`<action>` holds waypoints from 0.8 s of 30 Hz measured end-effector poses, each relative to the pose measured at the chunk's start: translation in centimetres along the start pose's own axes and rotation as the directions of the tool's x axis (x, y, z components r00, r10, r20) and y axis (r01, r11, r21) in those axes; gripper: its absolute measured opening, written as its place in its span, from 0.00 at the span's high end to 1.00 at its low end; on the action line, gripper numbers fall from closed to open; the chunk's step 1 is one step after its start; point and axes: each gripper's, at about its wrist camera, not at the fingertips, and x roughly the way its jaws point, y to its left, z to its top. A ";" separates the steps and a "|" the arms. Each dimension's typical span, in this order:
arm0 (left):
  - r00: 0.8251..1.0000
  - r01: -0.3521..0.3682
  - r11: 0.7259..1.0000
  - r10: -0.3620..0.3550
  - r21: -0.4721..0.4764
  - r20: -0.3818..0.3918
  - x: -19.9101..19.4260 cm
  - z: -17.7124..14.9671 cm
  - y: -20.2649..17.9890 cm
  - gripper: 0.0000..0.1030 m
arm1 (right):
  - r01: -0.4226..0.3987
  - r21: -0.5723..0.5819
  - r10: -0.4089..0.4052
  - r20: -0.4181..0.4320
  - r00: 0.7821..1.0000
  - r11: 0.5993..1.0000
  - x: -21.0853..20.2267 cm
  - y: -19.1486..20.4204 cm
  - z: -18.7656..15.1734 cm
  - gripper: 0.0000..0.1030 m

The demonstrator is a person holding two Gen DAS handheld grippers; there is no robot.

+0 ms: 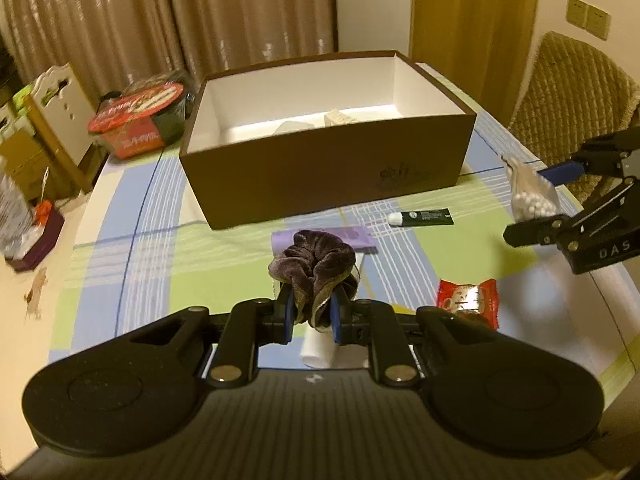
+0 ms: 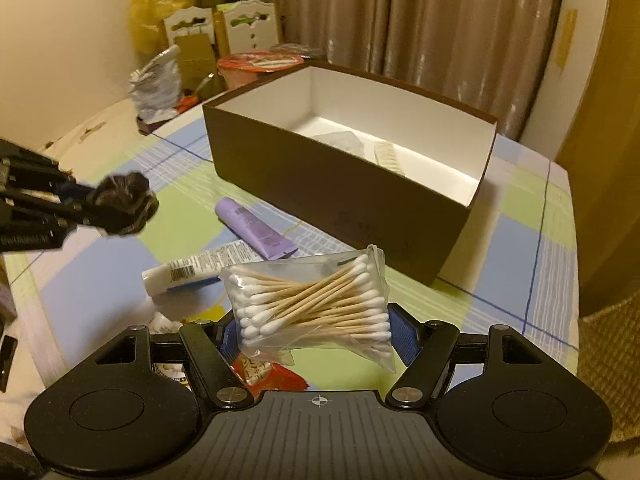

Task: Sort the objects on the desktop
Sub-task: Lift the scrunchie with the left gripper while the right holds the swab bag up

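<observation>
Left claw (image 1: 311, 312) pinches scrunchie (image 1: 314, 268), right claw (image 2: 316, 334) pinches swab bag (image 2: 310, 302); slick bag may slip before box (image 2: 320, 184) ahead.

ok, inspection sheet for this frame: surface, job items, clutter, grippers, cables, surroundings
Surface: plaid tablecloth.
Job's things: open brown box; purple tube, white tube, green tube and red packet lie loose.
Clutter: instant noodle bowl, tissue box.
Grippers: left gripper shut on scrunchie; right gripper shut on bag of cotton swabs.
Cables: nothing seen.
Surroundings: curtains, wicker chair.
</observation>
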 end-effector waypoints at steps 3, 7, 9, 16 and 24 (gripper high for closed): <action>1.000 0.020 1.000 -0.020 0.005 0.007 0.3 0.2 1.2 0.86 | 0.015 0.014 -0.015 -0.006 1.000 1.000 0.2 0.9 0.4 0.31; 0.999 0.043 0.999 -0.043 0.007 0.017 0.6 0.1 2.4 0.86 | 0.034 0.017 -0.034 -0.011 0.999 0.999 0.3 1.9 1.1 0.31; 0.998 0.052 0.999 -0.052 0.006 0.021 0.5 0.0 2.9 0.86 | 0.044 0.016 -0.043 -0.010 0.999 0.999 0.3 2.3 1.5 0.31; 0.997 0.071 0.997 -0.071 0.017 0.035 0.2 -0.3 4.8 0.86 | 0.075 0.020 -0.075 0.000 0.997 0.997 0.2 4.0 2.5 0.31; 0.994 0.092 0.994 -0.095 0.060 0.053 -0.1 0.4 6.1 0.86 | 0.111 0.061 -0.114 0.040 0.993 0.992 -0.7 4.9 3.6 0.31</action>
